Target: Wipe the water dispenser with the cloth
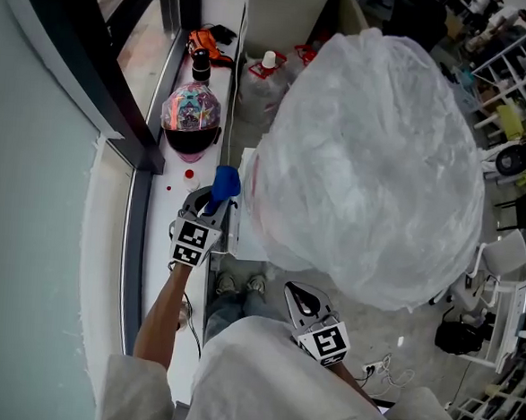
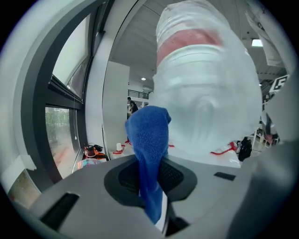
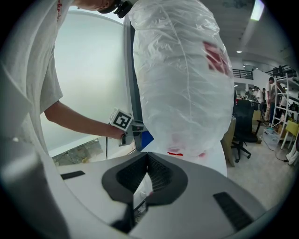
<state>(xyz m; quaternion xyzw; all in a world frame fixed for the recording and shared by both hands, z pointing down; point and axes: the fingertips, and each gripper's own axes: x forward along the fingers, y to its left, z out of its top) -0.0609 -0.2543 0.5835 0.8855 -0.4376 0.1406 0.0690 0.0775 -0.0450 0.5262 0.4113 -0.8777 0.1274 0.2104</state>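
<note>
Two grippers are showing: the left gripper [image 1: 215, 201] and the right gripper [image 1: 303, 299]. One blue cloth [image 2: 148, 140] is sitting pinched between the left jaws. One water dispenser [image 1: 374, 159], wrapped in clear plastic, is standing just beyond both pairs of jaws. One helmet [image 1: 192, 119] and one dark bottle [image 1: 200, 66] are resting on the sill [image 1: 167, 209], farther ahead of the left jaws. Two shoes [image 1: 226, 284] are showing between the two pairs of jaws.

The left claw [image 2: 152, 186] clamps a blue cloth [image 2: 148, 140], which stands upright just before the plastic-wrapped bottle [image 2: 205, 88] beside the window [image 2: 65, 116].
</note>
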